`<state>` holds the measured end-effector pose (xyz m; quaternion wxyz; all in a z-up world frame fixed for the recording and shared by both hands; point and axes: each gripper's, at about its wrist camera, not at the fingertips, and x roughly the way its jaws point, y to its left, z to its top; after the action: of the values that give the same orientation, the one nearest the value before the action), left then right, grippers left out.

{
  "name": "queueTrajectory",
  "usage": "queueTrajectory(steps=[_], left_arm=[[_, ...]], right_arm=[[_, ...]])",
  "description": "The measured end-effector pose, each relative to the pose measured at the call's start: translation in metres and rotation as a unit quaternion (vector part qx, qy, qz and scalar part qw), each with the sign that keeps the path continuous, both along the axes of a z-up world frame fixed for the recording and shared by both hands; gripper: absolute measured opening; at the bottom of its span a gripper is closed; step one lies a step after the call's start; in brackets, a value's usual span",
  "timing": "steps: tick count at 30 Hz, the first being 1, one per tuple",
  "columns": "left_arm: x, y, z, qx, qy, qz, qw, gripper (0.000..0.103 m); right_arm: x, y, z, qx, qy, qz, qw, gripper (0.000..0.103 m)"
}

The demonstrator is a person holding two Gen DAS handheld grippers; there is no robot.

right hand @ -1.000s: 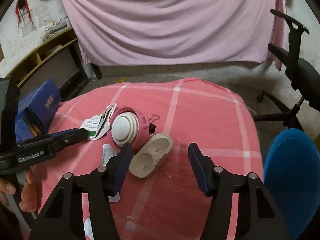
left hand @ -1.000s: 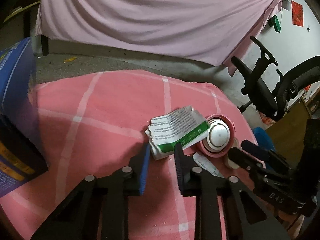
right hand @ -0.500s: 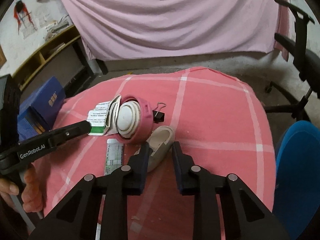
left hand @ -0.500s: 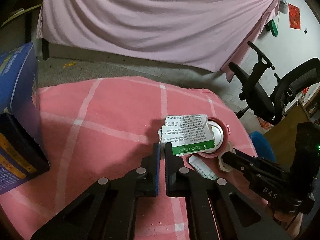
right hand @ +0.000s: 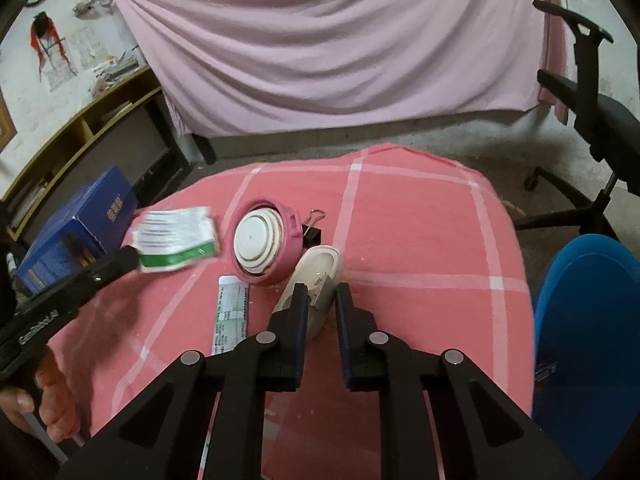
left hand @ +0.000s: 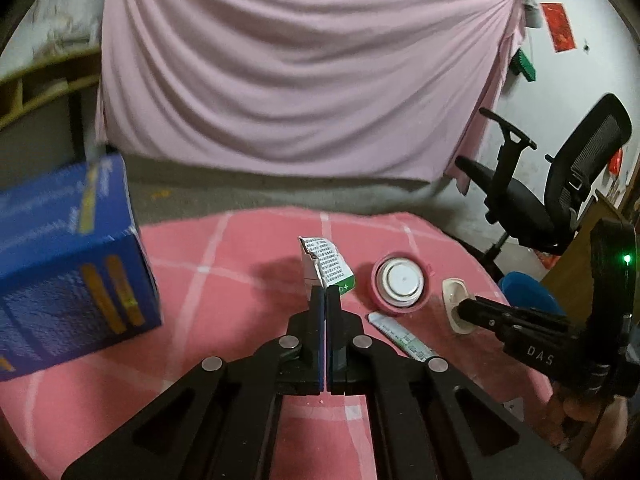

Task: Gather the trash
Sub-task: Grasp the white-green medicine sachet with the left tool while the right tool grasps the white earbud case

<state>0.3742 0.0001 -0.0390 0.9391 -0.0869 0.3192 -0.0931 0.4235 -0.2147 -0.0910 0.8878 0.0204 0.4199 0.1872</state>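
Trash on the pink checked counter: a torn printed paper packet, a cream plastic case half, a flat printed strip, a pink-rimmed lid, a black binder clip.

Left claw: clenched on the packet's lower edge, packet off the cloth and standing above the fingertips. Paper is light, limp, already torn along its top; judged safe only if held by the folded green-banded edge (a grip on a single ply could rip).

Right claw: jaws closing, already nearly together, pads pressing the case half's near end; case rests on the counter, touching the lid. Hard, smooth, light shell, probably slippery; pinching across its narrow width near the end looks right, though it may pivot when raised.

Strip lies flat beside the lid: thin, hard to get under, best taken at an end.

Blue box at counter's left edge, blue bin at right.
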Motion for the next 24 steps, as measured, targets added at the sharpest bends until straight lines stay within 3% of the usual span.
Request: queueTrajectory(steps=[4, 10, 14, 18, 21, 24], left_arm=[[-0.023, -0.011, 0.009, 0.024, -0.055, 0.015, 0.9981, 0.0], [-0.058, -0.032, 0.021, 0.043, -0.127, 0.025, 0.9906, 0.0], [-0.073, -0.043, 0.034, 0.045, -0.168, 0.023, 0.9846, 0.0], [-0.083, -0.062, 0.048, 0.051, -0.206, 0.014, 0.9771, 0.0], [-0.086, -0.077, 0.056, 0.064, -0.219, -0.001, 0.9736, 0.0], [-0.086, -0.08, 0.055, 0.06, -0.204, -0.013, 0.977, 0.0]], right_arm=[[-0.009, -0.005, 0.007, 0.011, -0.022, -0.003, 1.0, 0.011], [-0.029, -0.015, 0.027, 0.04, -0.091, -0.004, 0.995, 0.011], [-0.047, -0.022, 0.044, 0.048, -0.148, -0.002, 0.988, 0.011], [-0.067, -0.038, 0.065, 0.061, -0.22, -0.022, 0.973, 0.011], [-0.079, -0.05, 0.076, 0.066, -0.262, -0.04, 0.962, 0.011], [-0.085, -0.063, 0.082, 0.07, -0.281, -0.053, 0.956, 0.011]])
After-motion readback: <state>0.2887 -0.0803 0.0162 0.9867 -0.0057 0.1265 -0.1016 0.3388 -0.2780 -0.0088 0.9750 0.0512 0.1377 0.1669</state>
